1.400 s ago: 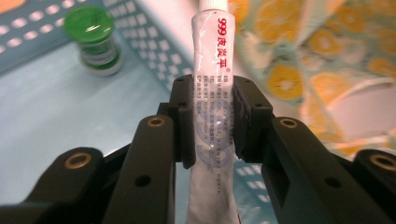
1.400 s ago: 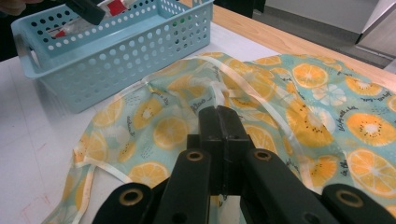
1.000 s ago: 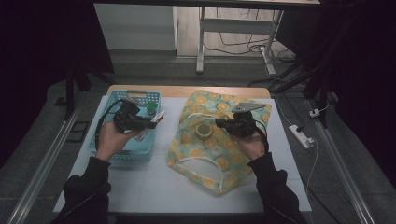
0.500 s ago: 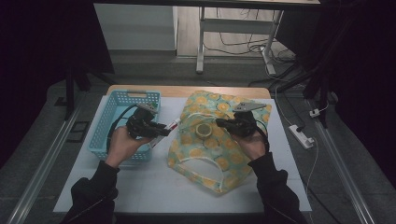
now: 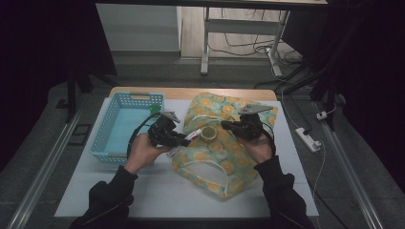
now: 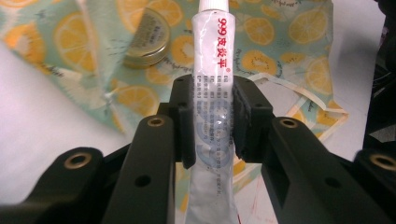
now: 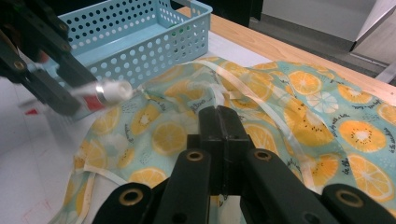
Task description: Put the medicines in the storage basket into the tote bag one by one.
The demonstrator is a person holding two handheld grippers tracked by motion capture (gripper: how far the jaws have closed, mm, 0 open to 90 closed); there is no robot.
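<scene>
The tube (image 6: 212, 93) is white and soft, with red writing and a white cap. The left gripper (image 6: 212, 121) holds it tight between its jaws, cap sticking out over the orange-print bag (image 5: 224, 157) in the middle of the bench (image 5: 157, 195). The right gripper (image 7: 219, 135) has its jaws shut tight on the bag's cloth.

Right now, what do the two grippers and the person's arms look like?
Both the left gripper and the right gripper are black with two blocky jaws and brass-coloured rivets. Each carries a grey three-cornered plate on top and trails a black cable. The person wears dark long sleeves.
</scene>
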